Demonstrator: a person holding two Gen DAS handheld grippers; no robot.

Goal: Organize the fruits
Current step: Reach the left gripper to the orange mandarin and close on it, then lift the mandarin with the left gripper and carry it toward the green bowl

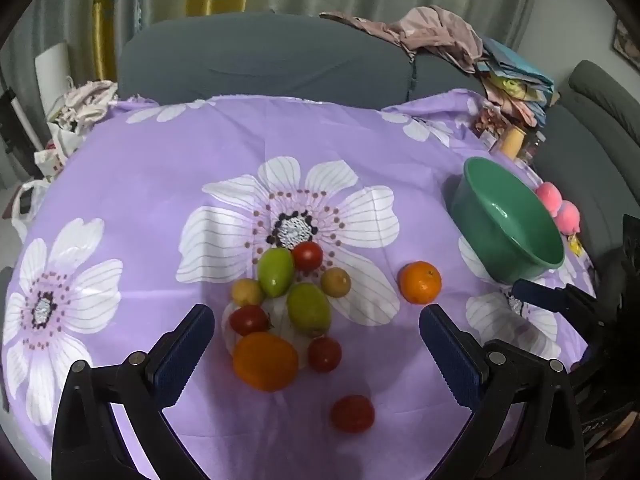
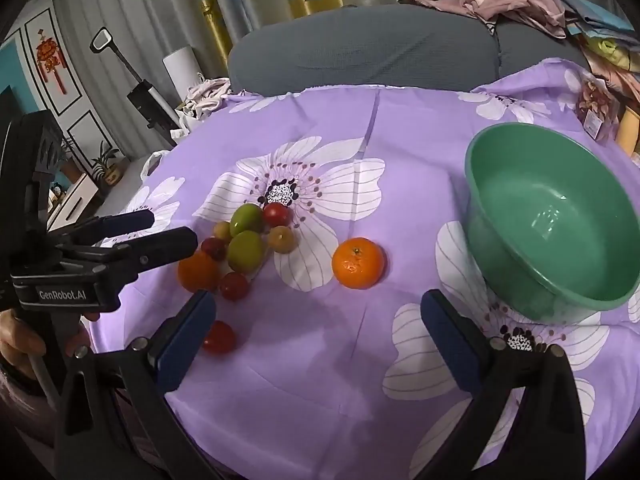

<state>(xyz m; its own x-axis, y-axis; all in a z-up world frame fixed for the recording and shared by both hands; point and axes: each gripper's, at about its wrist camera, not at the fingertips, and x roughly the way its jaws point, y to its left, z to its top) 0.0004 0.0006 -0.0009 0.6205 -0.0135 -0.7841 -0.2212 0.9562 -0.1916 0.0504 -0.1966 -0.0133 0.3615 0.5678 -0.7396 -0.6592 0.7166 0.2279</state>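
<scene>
A cluster of fruit lies on the purple flowered cloth: two green fruits (image 1: pixel 274 271), several red tomatoes (image 1: pixel 307 255), two small yellow fruits (image 1: pixel 336 282) and an orange (image 1: pixel 265 361). A second orange (image 1: pixel 420 282) lies apart to the right, also in the right wrist view (image 2: pixel 357 263). One tomato (image 1: pixel 352 413) lies alone in front. An empty green bowl (image 1: pixel 508 220) stands at the right, large in the right wrist view (image 2: pixel 560 216). My left gripper (image 1: pixel 316 320) is open above the cluster. My right gripper (image 2: pixel 318 308) is open and empty, just short of the lone orange.
A grey sofa (image 1: pixel 260 64) runs behind the table with piled clothes (image 1: pixel 440 36) on it. Pink fluffy things (image 1: pixel 558 206) and a jar (image 1: pixel 512 140) sit beyond the bowl. Bags (image 1: pixel 72 120) stand off the table's left edge.
</scene>
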